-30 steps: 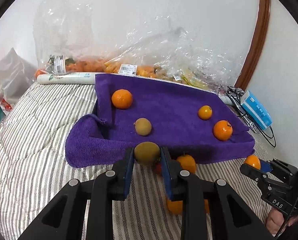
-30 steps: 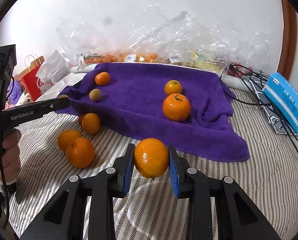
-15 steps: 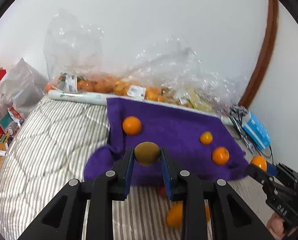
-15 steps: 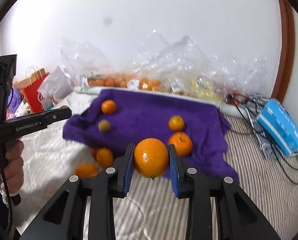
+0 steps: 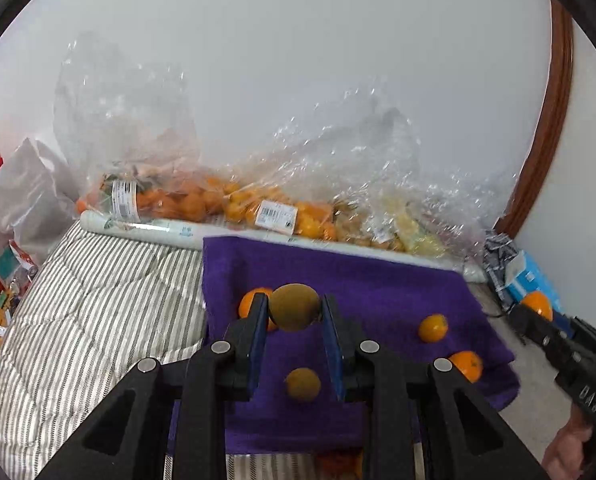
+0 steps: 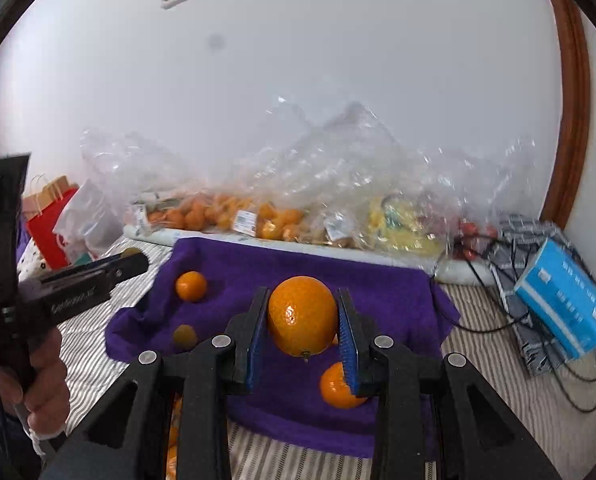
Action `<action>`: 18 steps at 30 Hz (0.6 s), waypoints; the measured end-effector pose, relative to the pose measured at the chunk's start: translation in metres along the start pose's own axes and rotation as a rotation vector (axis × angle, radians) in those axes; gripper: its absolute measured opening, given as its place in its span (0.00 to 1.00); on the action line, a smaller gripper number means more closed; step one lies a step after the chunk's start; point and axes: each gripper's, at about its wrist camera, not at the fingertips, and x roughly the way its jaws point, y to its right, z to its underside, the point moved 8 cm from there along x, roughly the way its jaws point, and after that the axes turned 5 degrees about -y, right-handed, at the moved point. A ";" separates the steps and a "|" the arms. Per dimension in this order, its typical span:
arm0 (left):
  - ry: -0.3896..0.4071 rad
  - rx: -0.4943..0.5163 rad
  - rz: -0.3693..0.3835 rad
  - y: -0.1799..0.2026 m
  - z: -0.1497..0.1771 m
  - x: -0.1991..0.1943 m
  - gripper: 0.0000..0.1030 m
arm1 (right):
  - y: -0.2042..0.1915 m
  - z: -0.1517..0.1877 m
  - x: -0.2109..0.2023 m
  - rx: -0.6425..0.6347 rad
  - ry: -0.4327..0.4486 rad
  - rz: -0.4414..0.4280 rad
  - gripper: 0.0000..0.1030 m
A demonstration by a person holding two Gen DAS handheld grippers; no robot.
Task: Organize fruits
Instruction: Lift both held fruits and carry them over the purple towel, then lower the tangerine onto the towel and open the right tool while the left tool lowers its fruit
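My left gripper [image 5: 293, 312] is shut on a brown-green kiwi [image 5: 294, 306] and holds it above the purple towel [image 5: 378, 280]. My right gripper [image 6: 302, 322] is shut on a big orange [image 6: 302, 320], also above the towel [image 6: 378, 288]. On the towel lie a second kiwi [image 5: 303, 384], an orange [image 5: 248, 304] partly behind the left finger, and two more oranges [image 5: 433, 327] [image 5: 466, 365]. The right wrist view shows an orange [image 6: 191, 286], the kiwi [image 6: 184, 336] and another orange [image 6: 340, 386] on it. The right gripper also shows at the right edge of the left wrist view [image 5: 538, 312].
Clear plastic bags of oranges [image 5: 201, 200] and other fruit line the wall behind the towel. A blue box [image 6: 562, 308] and black cables [image 6: 494, 320] lie at the right. A red paper bag [image 6: 49, 228] stands at the left. The striped bedding [image 5: 97, 304] surrounds the towel. Loose oranges [image 6: 172, 440] lie below the grippers.
Both grippers have risen and moved forward over the towel, each still holding its fruit. The loose oranges on the bedding have dropped nearly out of view.
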 end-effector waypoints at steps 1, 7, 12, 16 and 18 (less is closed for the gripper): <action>-0.002 0.000 0.001 -0.002 0.004 0.003 0.25 | 0.006 0.004 0.007 0.017 -0.007 -0.010 0.31; -0.041 -0.031 -0.005 -0.015 0.017 0.019 0.25 | 0.035 0.017 0.023 0.058 -0.037 0.031 0.31; -0.036 -0.053 -0.015 -0.025 0.018 0.022 0.25 | 0.058 0.018 0.023 0.095 -0.023 0.067 0.31; -0.048 -0.076 -0.018 -0.030 0.022 0.028 0.25 | 0.071 0.019 0.026 0.117 -0.023 0.092 0.31; -0.047 -0.075 -0.019 -0.030 0.022 0.029 0.25 | 0.075 0.021 0.028 0.127 -0.030 0.091 0.31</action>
